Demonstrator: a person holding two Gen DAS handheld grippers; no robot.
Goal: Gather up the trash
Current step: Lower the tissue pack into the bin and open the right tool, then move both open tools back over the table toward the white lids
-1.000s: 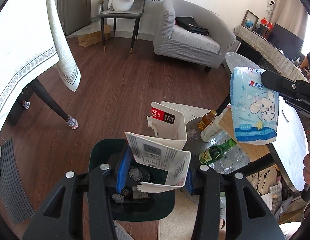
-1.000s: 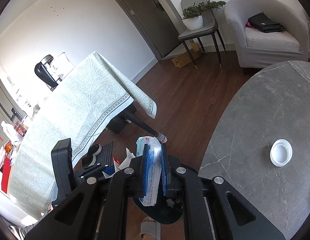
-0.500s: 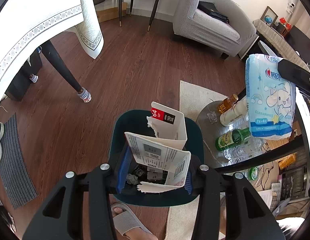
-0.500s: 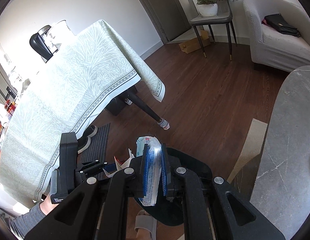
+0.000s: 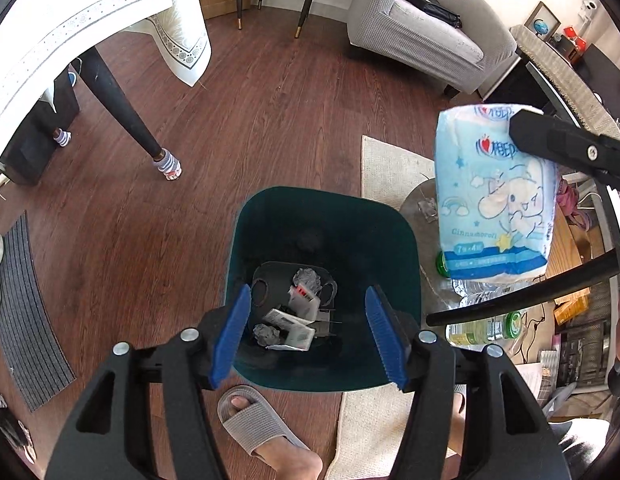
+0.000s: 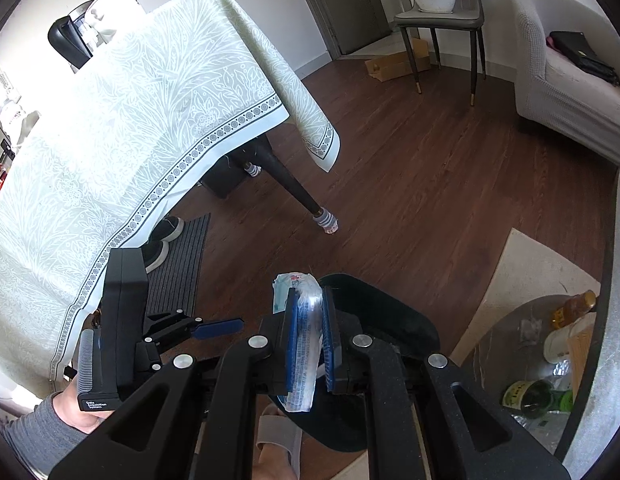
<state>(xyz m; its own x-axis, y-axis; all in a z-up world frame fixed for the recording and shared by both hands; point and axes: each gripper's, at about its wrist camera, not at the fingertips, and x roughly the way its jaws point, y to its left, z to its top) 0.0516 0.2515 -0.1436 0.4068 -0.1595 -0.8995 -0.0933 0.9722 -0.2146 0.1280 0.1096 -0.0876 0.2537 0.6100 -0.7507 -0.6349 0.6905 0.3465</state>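
Over bin (image 5: pixel 394 240) | left gripper (image 5: pixel 310 330) just opened, carton dropped | right gripper (image 6: pixel 310 344) nearer

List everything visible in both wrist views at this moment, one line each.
Bin: one, dark green, on the floor under the left tool.
Trash in bin: several white and grey scraps, at the bottom.
Tissue pack: one, blue and white, clamped in the right tool beside the bin.
Bottles: several, green, clear and amber, on a low shelf right of the bin.
Dining table: one, pale green cloth.
Armchair: one, grey, far side.
Slipper: one, grey, on a foot.
Left tool: open, empty, just been opening.
Right tool: shut on the pack.
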